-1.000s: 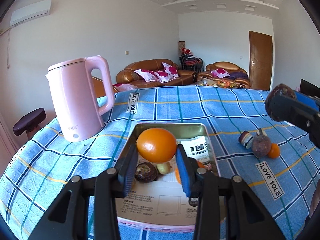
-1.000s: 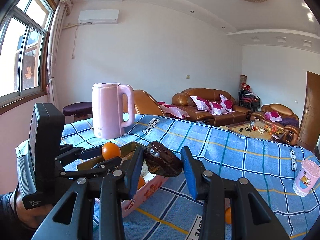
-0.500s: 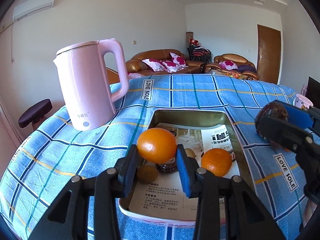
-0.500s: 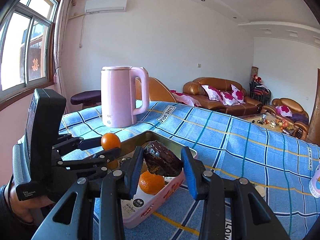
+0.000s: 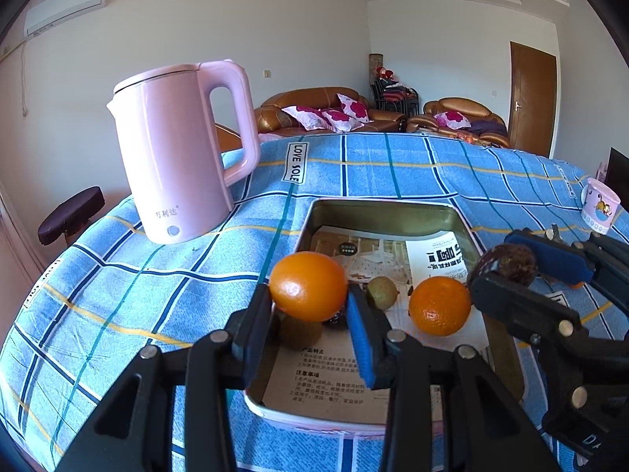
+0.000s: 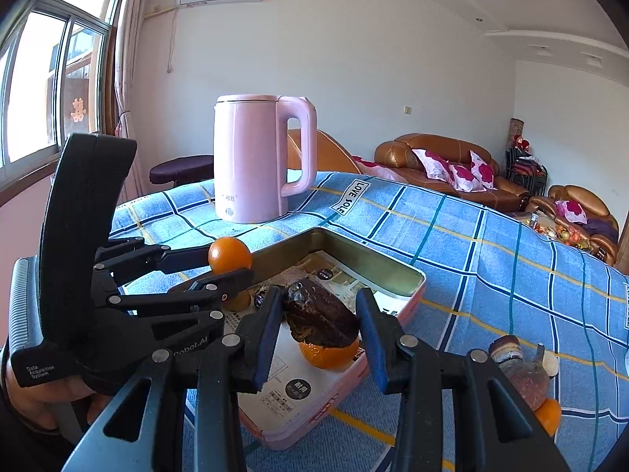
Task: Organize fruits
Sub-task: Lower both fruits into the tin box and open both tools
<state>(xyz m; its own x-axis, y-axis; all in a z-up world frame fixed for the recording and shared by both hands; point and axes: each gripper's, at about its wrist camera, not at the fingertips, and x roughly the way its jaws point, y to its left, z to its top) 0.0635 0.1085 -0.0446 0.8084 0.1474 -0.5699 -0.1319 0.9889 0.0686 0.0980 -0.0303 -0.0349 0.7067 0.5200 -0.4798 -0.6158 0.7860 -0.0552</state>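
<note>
My left gripper [image 5: 308, 310] is shut on an orange [image 5: 308, 285] and holds it over the near left part of a pink metal tin [image 5: 387, 212] lined with printed paper. A second orange [image 5: 439, 305], a greenish kiwi [image 5: 380, 293] and darker fruit lie in the tin. My right gripper [image 6: 319, 324] is shut on a dark brown wrinkled fruit [image 6: 319, 318] above the tin's right side [image 6: 409, 275]; it shows at the right of the left wrist view [image 5: 511, 265]. The left gripper with its orange [image 6: 229, 255] shows in the right wrist view.
A pink electric kettle [image 5: 179, 149] stands on the blue checked tablecloth left of the tin. A small pink cup [image 5: 599, 206] sits at the far right. More fruit, including a small orange [image 6: 548, 415] and a reddish one [image 6: 525, 383], lies on the cloth right of the tin.
Both grippers have moved closer to the tin and lower, each still holding its fruit. The right gripper has come over the tin's right side.
</note>
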